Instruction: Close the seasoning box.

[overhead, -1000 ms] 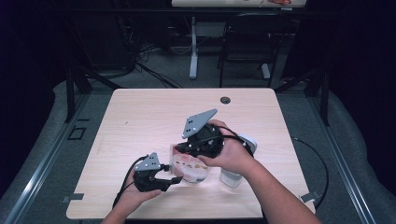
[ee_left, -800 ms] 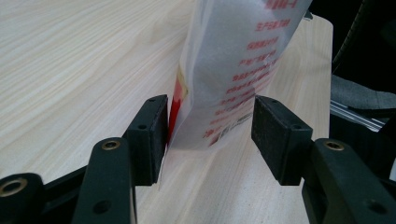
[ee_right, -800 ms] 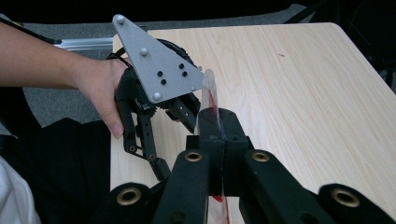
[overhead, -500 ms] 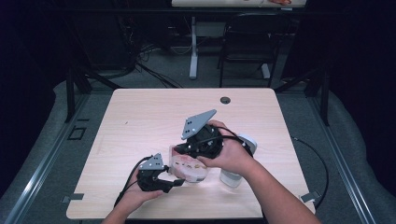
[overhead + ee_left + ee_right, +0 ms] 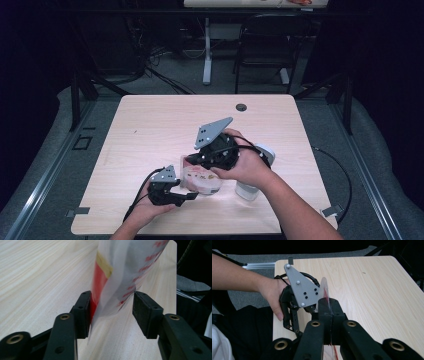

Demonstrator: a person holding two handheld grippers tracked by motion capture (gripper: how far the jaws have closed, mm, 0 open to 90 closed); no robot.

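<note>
right tool [image 5: 329, 315] clamps plastic bag [image 5: 200, 179]; left tool [image 5: 112, 312] wide around it.

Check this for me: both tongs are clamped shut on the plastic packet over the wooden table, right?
Not quite. Only the right tongs are clamped shut on the plastic packet. The left gripper view shows the left tongs open, the packet touching one jaw with a gap to the other. It is over the wooden table.
</note>
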